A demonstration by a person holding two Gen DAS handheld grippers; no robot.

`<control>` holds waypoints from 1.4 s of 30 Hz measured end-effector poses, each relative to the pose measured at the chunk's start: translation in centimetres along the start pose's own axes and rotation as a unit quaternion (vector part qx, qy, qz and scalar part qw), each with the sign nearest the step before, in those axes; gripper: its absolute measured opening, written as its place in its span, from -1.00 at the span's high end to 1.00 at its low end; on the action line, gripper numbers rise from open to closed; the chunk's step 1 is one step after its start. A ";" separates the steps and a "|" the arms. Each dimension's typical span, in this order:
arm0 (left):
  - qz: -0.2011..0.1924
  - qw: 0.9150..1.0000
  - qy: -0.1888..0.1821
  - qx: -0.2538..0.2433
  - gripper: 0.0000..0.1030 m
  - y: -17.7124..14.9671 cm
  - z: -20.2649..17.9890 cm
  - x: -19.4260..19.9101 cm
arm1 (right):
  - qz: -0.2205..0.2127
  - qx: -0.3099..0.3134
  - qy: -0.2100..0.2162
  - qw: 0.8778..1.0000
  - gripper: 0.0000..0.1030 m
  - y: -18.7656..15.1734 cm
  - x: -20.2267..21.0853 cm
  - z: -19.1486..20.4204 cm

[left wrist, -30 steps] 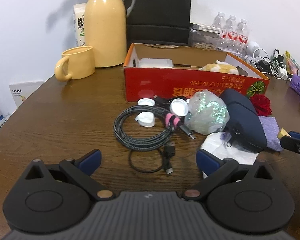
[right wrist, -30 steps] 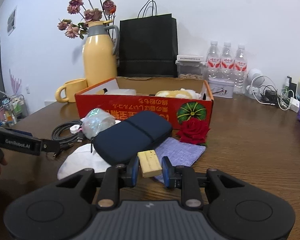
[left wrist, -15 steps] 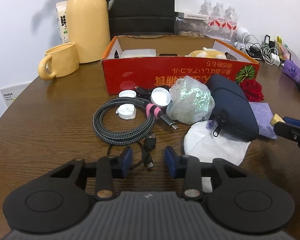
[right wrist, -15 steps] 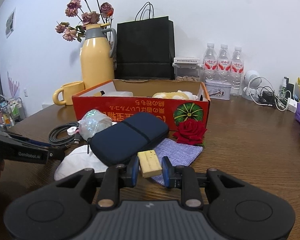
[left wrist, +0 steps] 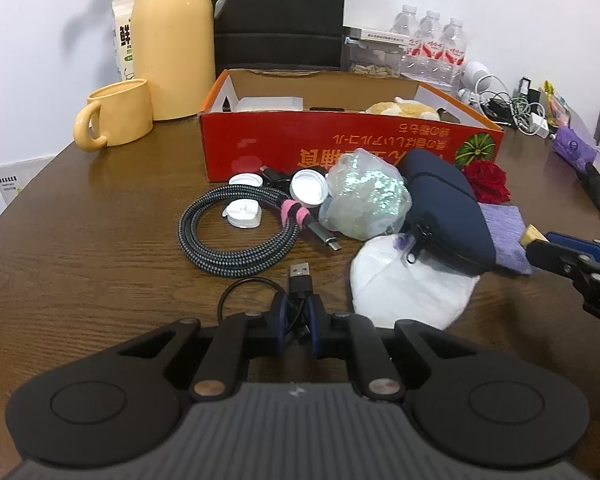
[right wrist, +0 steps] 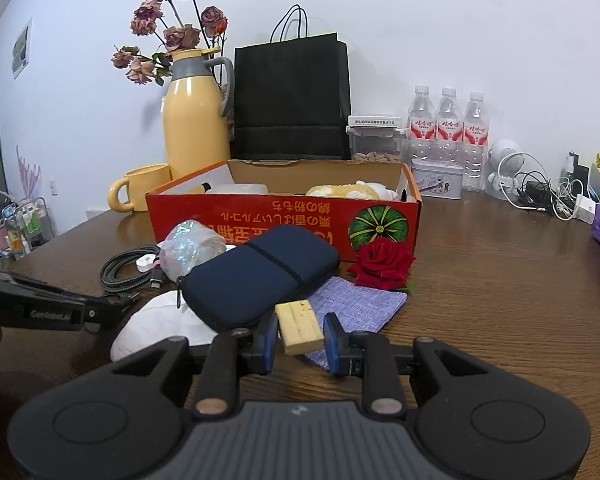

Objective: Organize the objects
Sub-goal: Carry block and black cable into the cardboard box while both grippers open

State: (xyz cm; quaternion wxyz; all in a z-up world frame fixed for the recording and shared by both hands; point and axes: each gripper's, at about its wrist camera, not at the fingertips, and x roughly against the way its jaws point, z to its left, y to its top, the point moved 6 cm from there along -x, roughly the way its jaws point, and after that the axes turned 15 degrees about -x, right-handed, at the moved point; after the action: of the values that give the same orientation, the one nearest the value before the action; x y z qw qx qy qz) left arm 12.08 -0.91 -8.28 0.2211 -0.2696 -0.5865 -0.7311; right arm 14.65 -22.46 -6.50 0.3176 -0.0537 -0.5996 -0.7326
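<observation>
The left gripper [left wrist: 297, 322] has its fingers clenched on a thin black cable [left wrist: 300, 280]; the cable's USB plug sticks out past the fingertips and a small loop of it lies on the tabletop [left wrist: 80, 248] just to the left. The right gripper [right wrist: 301, 338] is grasping a small yellow block [right wrist: 299, 326] between its blue pads, above the near edge of a purple cloth [right wrist: 360, 304].

In the middle of the tabletop lies a group of things in front of a red cardboard box [left wrist: 340, 152]. A coiled grey braided cable [left wrist: 236, 236] lies at the left of the group, with white round caps [left wrist: 242, 214] inside and beside the coil. To the right of it are a crumpled shiny plastic bag [left wrist: 366, 200], a dark blue zip pouch [left wrist: 444, 216] and a white face mask [left wrist: 404, 284] which lies partly under the pouch. A red rose [right wrist: 382, 262] lies against the box's front right corner, touching the cloth.

Inside the box are a white container [left wrist: 270, 103] and a yellow plush toy [left wrist: 404, 109]. Towards the far left corner of the tabletop stand a yellow mug [left wrist: 116, 114] and a yellow thermos jug [left wrist: 172, 40].
</observation>
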 end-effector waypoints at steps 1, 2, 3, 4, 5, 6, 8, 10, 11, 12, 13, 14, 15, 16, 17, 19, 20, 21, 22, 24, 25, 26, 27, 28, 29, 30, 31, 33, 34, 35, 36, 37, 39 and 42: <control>-0.004 1.000 0.001 -0.002 0.77 0.0 0.0 0.3 | -0.001 0.001 0.000 1.000 0.55 0.0 0.0 0.0; -0.008 1.000 0.002 -0.004 0.77 0.0 -0.1 0.6 | -0.002 0.002 0.000 1.000 0.55 0.0 0.1 0.1; -0.014 1.000 0.002 -0.006 0.77 0.2 -0.1 0.9 | -0.003 0.004 0.000 1.000 0.55 0.0 0.1 0.2; -0.022 1.000 0.002 -0.009 0.77 0.3 -0.1 1.4 | -0.004 0.007 0.001 1.000 0.55 0.0 0.2 0.3; -0.028 1.000 0.003 -0.012 0.77 0.5 -0.2 1.7 | -0.006 0.008 0.002 1.000 0.55 0.1 0.3 0.4; -0.035 0.999 0.005 -0.015 0.77 0.7 -0.2 2.2 | -0.010 0.008 0.004 1.000 0.55 0.2 0.4 0.5; -0.047 0.999 0.006 -0.018 0.77 1.2 -0.2 2.9 | -0.016 0.008 0.006 1.000 0.55 0.6 0.7 0.5; -0.061 0.998 0.007 -0.021 0.77 1.9 -0.2 3.4 | -0.021 0.007 0.010 1.000 0.55 1.0 0.9 0.7; -0.069 0.997 0.008 -0.023 0.77 2.4 -0.2 3.7 | -0.024 0.008 0.012 1.000 0.55 1.2 1.0 0.9; -0.076 0.997 0.009 -0.025 0.77 2.8 -0.1 3.8 | -0.028 0.010 0.014 0.999 0.55 1.5 1.1 1.1; -0.083 0.996 0.009 -0.027 0.77 3.3 -0.1 4.0 | -0.032 0.013 0.015 0.999 0.55 1.8 1.1 1.2; -0.091 0.995 0.010 -0.029 0.77 3.8 -0.1 4.1 | -0.036 0.015 0.017 0.999 0.55 2.2 1.1 1.5; -0.099 0.995 0.011 -0.032 0.77 4.4 -0.1 4.2 | -0.041 0.018 0.019 0.999 0.55 2.7 1.1 1.7; -0.106 0.994 0.010 -0.034 0.77 5.0 -0.2 4.3 | -0.045 0.020 0.020 0.999 0.55 3.1 0.9 1.9; -0.112 0.993 0.010 -0.035 0.77 5.6 -0.2 4.3 | -0.051 0.022 0.020 0.998 0.55 3.6 0.8 2.1; -0.126 0.991 0.010 -0.037 0.77 6.8 -0.1 4.2 | -0.060 0.023 0.023 0.998 0.55 4.7 0.4 2.5; -0.134 0.990 0.010 -0.036 0.77 7.5 0.0 4.1 | -0.064 0.024 0.025 0.997 0.55 5.3 0.1 2.7; -0.138 0.990 0.010 -0.036 0.77 8.0 0.0 4.0 | -0.069 0.026 0.025 0.997 0.55 5.9 -0.2 3.0; -0.143 0.989 0.011 -0.035 0.77 8.7 0.1 3.8 | -0.074 0.029 0.025 0.997 0.55 6.4 -0.5 3.2; -0.150 0.988 0.013 -0.032 0.77 10.0 0.5 3.3 | -0.081 0.034 0.025 0.996 0.55 7.5 -1.3 3.6; -0.152 0.988 0.015 -0.031 0.77 10.6 0.7 2.9 | -0.083 0.036 0.025 0.996 0.55 8.1 -1.8 3.8; -0.155 0.987 0.015 -0.029 0.77 11.1 0.8 2.4 | -0.085 0.037 0.025 0.995 0.55 8.6 -2.3 3.9; -0.157 0.987 0.016 -0.028 0.77 11.7 1.0 1.9 | -0.087 0.038 0.024 0.995 0.55 9.2 -2.9 4.0; -0.158 0.987 0.017 -0.027 0.77 12.2 1.2 1.5 | -0.088 0.038 0.022 0.995 0.55 9.7 -3.5 4.1; -0.159 0.987 0.018 -0.026 0.77 12.7 1.3 0.9 | -0.088 0.038 0.021 0.995 0.55 10.2 -4.1 4.1; -0.159 0.987 0.018 -0.026 0.77 13.1 1.5 0.3 | -0.089 0.037 0.019 0.995 0.55 10.7 -4.8 4.1; -0.158 0.987 0.018 -0.024 0.77 13.5 1.7 -0.3 | -0.088 0.036 0.016 0.995 0.55 11.2 -5.5 4.0; -0.154 0.988 0.018 -0.021 0.77 14.2 2.1 -1.7 | -0.084 0.035 0.011 0.996 0.55 11.9 -7.0 3.9; -0.152 0.988 0.019 -0.019 0.77 14.5 2.2 -2.3 | -0.081 0.034 0.008 0.996 0.55 12.2 -7.9 3.7; -0.151 0.988 0.019 -0.017 0.77 14.9 2.4 -3.0 | -0.078 0.034 0.006 0.996 0.55 12.6 -8.7 3.6; -0.149 0.989 0.020 -0.015 0.77 15.2 2.7 -3.8 | -0.075 0.034 0.005 0.997 0.55 12.8 -9.5 3.5; -0.148 0.989 0.020 -0.012 0.77 15.4 2.9 -4.4 | -0.073 0.034 0.003 0.997 0.55 13.1 -10.4 3.3; -0.148 0.989 0.021 -0.007 0.77 16.0 3.4 -5.7 | -0.067 0.029 0.001 0.997 0.55 13.3 -12.0 2.9; -0.148 0.989 0.020 0.007 0.77 16.4 4.2 -7.3 | -0.055 0.021 -0.002 0.998 0.55 13.4 -14.0 2.2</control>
State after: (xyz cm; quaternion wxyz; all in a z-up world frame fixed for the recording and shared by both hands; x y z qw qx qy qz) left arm 28.66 -0.29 -0.28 0.1236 -0.1634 -0.6203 -0.7571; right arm 32.16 -15.85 -1.03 0.2760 -0.0156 -0.6174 -0.7365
